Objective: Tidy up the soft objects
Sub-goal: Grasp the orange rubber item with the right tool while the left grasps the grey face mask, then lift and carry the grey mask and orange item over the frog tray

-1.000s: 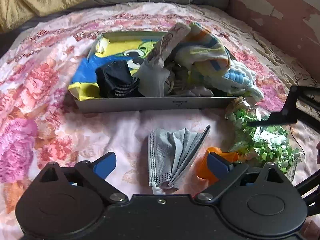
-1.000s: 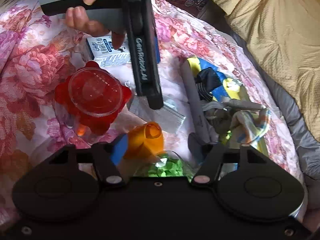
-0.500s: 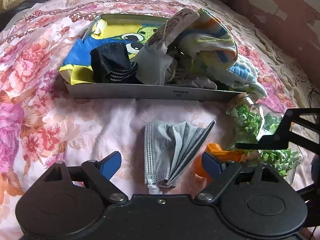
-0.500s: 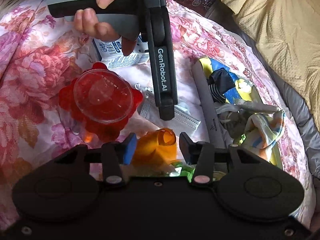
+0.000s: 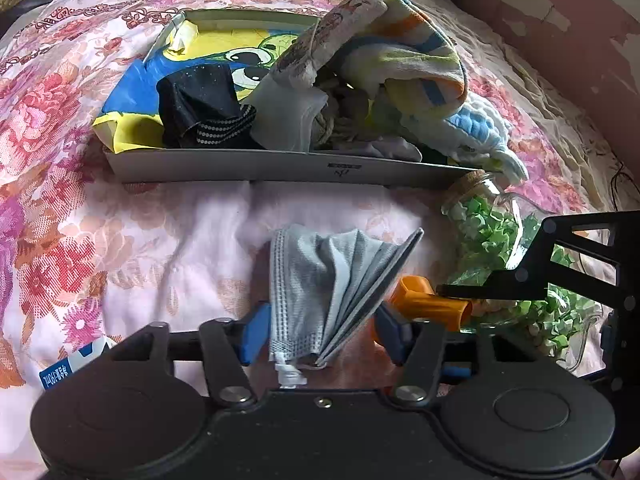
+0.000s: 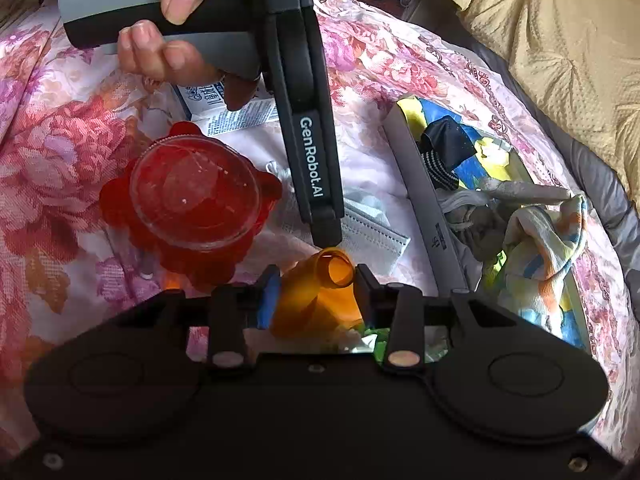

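Floral quilt: left gripper [image 5: 318, 334] jaws closing round pleated grey mask [image 5: 336, 284]; right gripper [image 6: 316, 286] jaws closing on orange tube [image 6: 316, 292].

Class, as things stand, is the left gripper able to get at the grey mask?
Probably yes. The left gripper already straddles the mask, its jaws closing with nothing covering it; the orange bottle lies just beside.

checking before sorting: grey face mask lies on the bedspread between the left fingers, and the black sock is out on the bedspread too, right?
Not quite. The black sock is inside the grey tray, as the left wrist view shows. The grey face mask does lie on the bedspread between the left fingers.
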Demonstrator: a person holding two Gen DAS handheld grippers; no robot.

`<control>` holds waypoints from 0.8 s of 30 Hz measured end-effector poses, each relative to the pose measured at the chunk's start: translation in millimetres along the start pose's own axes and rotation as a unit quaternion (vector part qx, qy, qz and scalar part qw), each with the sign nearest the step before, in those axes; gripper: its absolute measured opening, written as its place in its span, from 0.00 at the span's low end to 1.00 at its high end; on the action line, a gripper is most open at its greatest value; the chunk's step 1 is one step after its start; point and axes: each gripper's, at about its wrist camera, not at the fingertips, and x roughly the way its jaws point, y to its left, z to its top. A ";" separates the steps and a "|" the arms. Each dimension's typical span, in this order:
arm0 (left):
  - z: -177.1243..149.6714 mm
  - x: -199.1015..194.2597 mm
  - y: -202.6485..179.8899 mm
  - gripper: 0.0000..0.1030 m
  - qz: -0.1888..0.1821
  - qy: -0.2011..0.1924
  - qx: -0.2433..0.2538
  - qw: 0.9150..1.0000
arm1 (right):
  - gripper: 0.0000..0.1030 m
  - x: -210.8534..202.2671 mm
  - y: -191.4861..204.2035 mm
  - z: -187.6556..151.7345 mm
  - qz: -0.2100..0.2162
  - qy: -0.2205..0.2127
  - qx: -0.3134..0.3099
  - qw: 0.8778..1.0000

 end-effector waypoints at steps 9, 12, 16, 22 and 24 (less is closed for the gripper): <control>-1.8 0.7 -6.4 0.36 0.013 -0.005 0.010 1.000 | 0.25 3.5 -2.2 -5.8 0.003 -0.011 0.018 1.000; -1.3 -3.0 -11.7 0.34 0.016 -0.012 0.020 1.000 | 0.25 2.0 -2.5 -7.6 0.000 -0.016 0.020 1.000; 1.0 -9.9 -17.5 0.28 0.030 -0.019 0.019 0.999 | 0.25 3.4 -6.3 -7.4 0.000 -0.021 0.043 0.999; 5.5 -19.8 -26.2 0.22 0.047 -0.028 0.019 0.998 | 0.23 0.6 -7.1 -10.6 -0.001 -0.027 0.046 0.999; 5.6 -23.0 -28.8 0.19 0.056 -0.034 0.018 0.998 | 0.22 -1.0 -5.8 -12.5 0.000 -0.033 0.048 0.998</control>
